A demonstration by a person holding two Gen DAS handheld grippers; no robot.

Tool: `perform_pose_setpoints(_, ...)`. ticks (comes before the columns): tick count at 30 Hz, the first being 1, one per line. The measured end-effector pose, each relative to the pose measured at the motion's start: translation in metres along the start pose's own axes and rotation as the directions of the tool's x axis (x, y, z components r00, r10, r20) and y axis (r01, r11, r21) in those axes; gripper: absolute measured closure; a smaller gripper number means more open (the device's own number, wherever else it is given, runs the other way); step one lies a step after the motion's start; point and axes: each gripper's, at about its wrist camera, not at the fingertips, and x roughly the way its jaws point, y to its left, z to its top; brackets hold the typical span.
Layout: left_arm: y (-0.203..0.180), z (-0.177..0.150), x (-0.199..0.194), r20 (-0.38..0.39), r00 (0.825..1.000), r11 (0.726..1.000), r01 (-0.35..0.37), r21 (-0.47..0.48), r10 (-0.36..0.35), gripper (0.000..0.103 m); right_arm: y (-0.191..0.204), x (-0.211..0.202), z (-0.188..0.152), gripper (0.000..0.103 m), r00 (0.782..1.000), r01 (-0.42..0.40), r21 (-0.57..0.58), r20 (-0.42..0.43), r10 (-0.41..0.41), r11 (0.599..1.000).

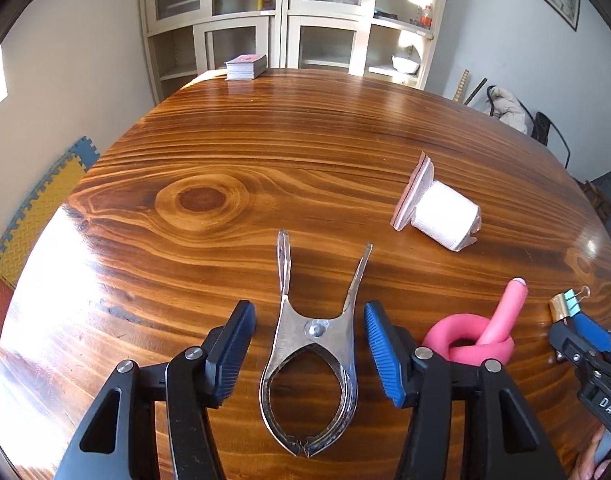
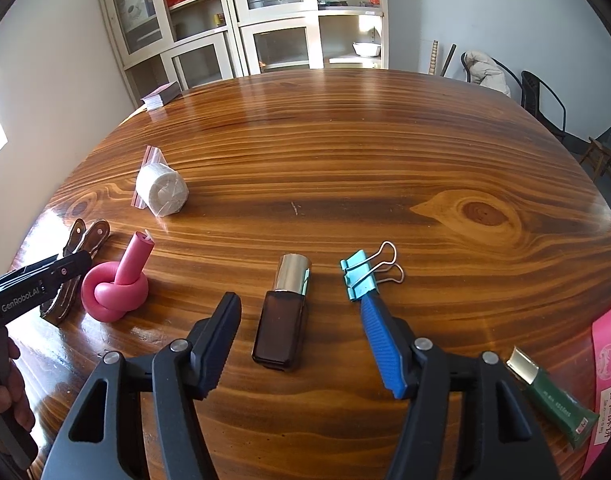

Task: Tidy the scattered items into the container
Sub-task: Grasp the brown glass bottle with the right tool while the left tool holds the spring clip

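Note:
A steel spring clamp (image 1: 309, 360) lies flat on the wooden table (image 1: 265, 152) between the fingers of my left gripper (image 1: 307, 316). The jaws stand open, with a gap on each side of the clamp. In the right wrist view a brown bottle with a silver cap (image 2: 283, 320) lies between the fingers of my right gripper (image 2: 299, 304), which is also open and not touching it. A teal binder clip (image 2: 359, 276) sits at the tip of the blue finger (image 2: 381, 340). Between the two grippers lies a pink knotted foam tube (image 2: 115, 288).
A white bandage roll in a zip bag (image 1: 441, 216) lies farther back. A green tube (image 2: 553, 396) and a pink printed packet (image 2: 609, 360) are at the right edge. A card deck (image 1: 247, 66) sits at the far edge, with cabinets and chairs behind.

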Motion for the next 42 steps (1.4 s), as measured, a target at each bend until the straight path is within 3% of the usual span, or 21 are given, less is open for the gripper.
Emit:
perform_pose_setpoints(2,-0.003,-0.003,-0.001,0.011,1.000,1.000,-0.022,0.010,0.022,0.045,0.001,0.000,0.000,0.043,1.000,0.012,-0.006,-0.001,-0.012,1.000)
perform_pose_setpoints(3,-0.004,-0.005,-0.002,0.017,0.999,0.999,-0.034,0.015,0.034,0.050,0.001,-0.001,-0.001,0.057,1.000,0.024,-0.010,0.001,-0.024,1.000)
perform_pose_setpoints(4,-0.005,-0.006,-0.003,0.022,0.999,0.999,-0.042,0.021,0.042,0.064,0.002,-0.001,-0.001,0.065,1.000,0.022,-0.014,0.003,-0.022,1.000)
perform_pose_setpoints(6,-0.004,-0.006,-0.007,0.024,0.999,1.000,-0.029,0.003,0.029,0.064,0.000,-0.003,-0.004,0.081,1.000,0.016,-0.013,0.004,-0.015,1.000)
perform_pose_setpoints(11,0.000,-0.002,-0.033,0.095,0.995,0.999,-0.026,-0.023,0.028,0.067,-0.004,-0.013,-0.012,0.081,0.999,-0.033,0.011,0.017,0.033,0.999)
perform_pose_setpoints(12,0.001,0.000,-0.039,0.109,0.994,1.000,-0.016,-0.026,0.018,0.078,-0.004,-0.018,-0.013,0.081,0.999,-0.046,0.012,0.030,0.045,0.999)
perform_pose_setpoints(13,0.001,0.002,-0.044,0.118,0.993,1.000,-0.003,-0.028,0.007,0.081,-0.003,-0.024,-0.014,0.081,0.997,-0.056,0.010,0.047,0.056,0.998)
perform_pose_setpoints(18,0.000,0.009,-0.056,0.140,0.990,0.999,0.032,-0.035,-0.027,0.081,0.002,-0.051,-0.021,0.081,0.992,-0.068,-0.008,0.111,0.068,0.998)
perform_pose_setpoints(26,0.000,0.006,-0.055,0.094,0.994,0.997,0.062,-0.038,-0.058,0.081,-0.007,-0.059,-0.035,0.081,0.993,-0.068,0.026,0.093,0.065,0.997)
perform_pose_setpoints(27,0.001,0.005,-0.051,0.079,0.996,0.998,0.050,-0.048,-0.046,0.071,-0.008,-0.060,-0.036,0.081,0.994,-0.069,0.033,0.092,0.066,0.997)
perform_pose_setpoints(28,0.002,0.003,-0.048,0.066,0.997,0.998,0.038,-0.058,-0.034,0.041,-0.010,-0.061,-0.038,0.081,0.994,-0.069,0.035,0.092,0.066,0.997)
perform_pose_setpoints(30,0.004,0.000,-0.043,0.069,0.998,0.997,0.009,-0.079,-0.004,0.002,-0.011,-0.062,-0.039,0.081,0.994,-0.071,0.032,0.090,0.068,0.997)
perform_pose_setpoints(35,-0.001,-0.005,-0.036,0.087,0.995,0.999,-0.042,-0.023,0.044,0.002,-0.009,-0.060,-0.040,0.081,0.994,-0.076,0.022,0.085,0.074,0.997)
perform_pose_setpoints(36,-0.003,-0.006,-0.031,0.081,0.995,0.998,-0.061,-0.005,0.061,0.009,-0.009,-0.059,-0.040,0.081,0.994,-0.077,0.023,0.083,0.075,0.997)
perform_pose_setpoints(37,-0.003,-0.007,-0.026,0.065,0.996,0.998,-0.068,0.008,0.067,0.033,-0.010,-0.058,-0.040,0.081,0.994,-0.077,0.023,0.080,0.075,0.997)
perform_pose_setpoints(39,-0.001,-0.009,-0.012,0.020,0.999,0.999,-0.043,0.006,0.043,0.058,-0.011,-0.056,-0.040,0.081,0.994,-0.077,0.026,0.076,0.074,0.997)
perform_pose_setpoints(42,0.001,-0.007,-0.008,0.026,0.997,0.998,-0.067,0.018,0.067,0.059,-0.011,-0.055,-0.040,0.081,0.995,-0.074,0.028,0.074,0.071,0.997)
